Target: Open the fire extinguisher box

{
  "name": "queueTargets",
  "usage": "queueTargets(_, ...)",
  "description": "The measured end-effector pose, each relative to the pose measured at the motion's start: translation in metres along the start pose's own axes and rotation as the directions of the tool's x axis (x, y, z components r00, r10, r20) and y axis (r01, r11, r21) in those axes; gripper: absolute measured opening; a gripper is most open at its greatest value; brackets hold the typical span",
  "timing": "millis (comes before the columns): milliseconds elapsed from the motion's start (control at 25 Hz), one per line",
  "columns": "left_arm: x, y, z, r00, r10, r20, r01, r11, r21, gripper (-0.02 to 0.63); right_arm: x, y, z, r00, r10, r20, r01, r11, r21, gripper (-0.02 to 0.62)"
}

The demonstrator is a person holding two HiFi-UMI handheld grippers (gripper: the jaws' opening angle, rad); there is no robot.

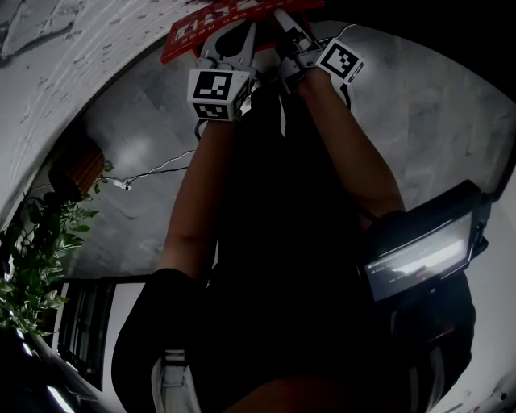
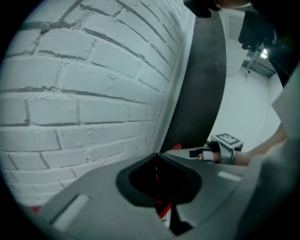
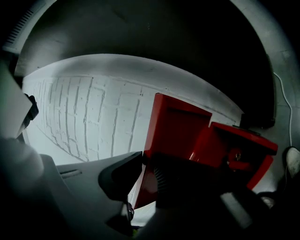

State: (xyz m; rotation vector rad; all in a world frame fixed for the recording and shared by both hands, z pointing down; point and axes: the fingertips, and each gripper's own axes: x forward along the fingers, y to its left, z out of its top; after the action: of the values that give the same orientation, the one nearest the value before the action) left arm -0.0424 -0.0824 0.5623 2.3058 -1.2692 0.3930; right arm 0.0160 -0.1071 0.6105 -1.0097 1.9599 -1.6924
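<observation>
The red fire extinguisher box [image 1: 187, 32] shows at the top of the head view against the white brick wall. In the right gripper view the red box [image 3: 180, 126] fills the middle, with a red hinged panel standing off its right side. My right gripper [image 3: 146, 165] has the box's front left edge between its jaws, both pads against it. My right gripper [image 1: 289, 24] reaches over the box top. My left gripper [image 1: 242, 39] is beside it on the left. In the left gripper view the left gripper [image 2: 157, 157] has its tips meeting; a red sliver shows through the hollow below.
White brick wall [image 2: 84, 84] is close on the left, with a dark column [image 2: 201, 79] beside it. A potted plant [image 1: 32, 258] and a white cable [image 1: 153, 171] are on the grey stone floor [image 1: 137, 121]. A screen device [image 1: 419, 250] hangs at the person's waist.
</observation>
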Motion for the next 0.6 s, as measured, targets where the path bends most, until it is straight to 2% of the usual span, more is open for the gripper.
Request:
queueTargets(320, -0.002, 0.027, 0.010, 0.999, 0.042, 0.015, -0.042, 0.999, -0.006, 0.003, 0.043, 0.014, 0.027, 0.999, 0.030, 0.014, -0.030, 0.999, -0.029, 0.057)
queueTargets(480, -0.004, 0.039, 0.016, 0.998, 0.061, 0.023, -0.061, 0.998, -0.004, 0.003, 0.060, 0.014, 0.036, 0.999, 0.029, 0.026, -0.029, 0.999, 0.013, 0.051)
queueTargets(600, -0.008, 0.047, 0.021, 0.997, 0.074, 0.027, -0.074, 0.997, -0.005, 0.003, 0.071, 0.011, 0.041, 0.999, -0.001, 0.033, -0.001, 0.999, 0.043, 0.048)
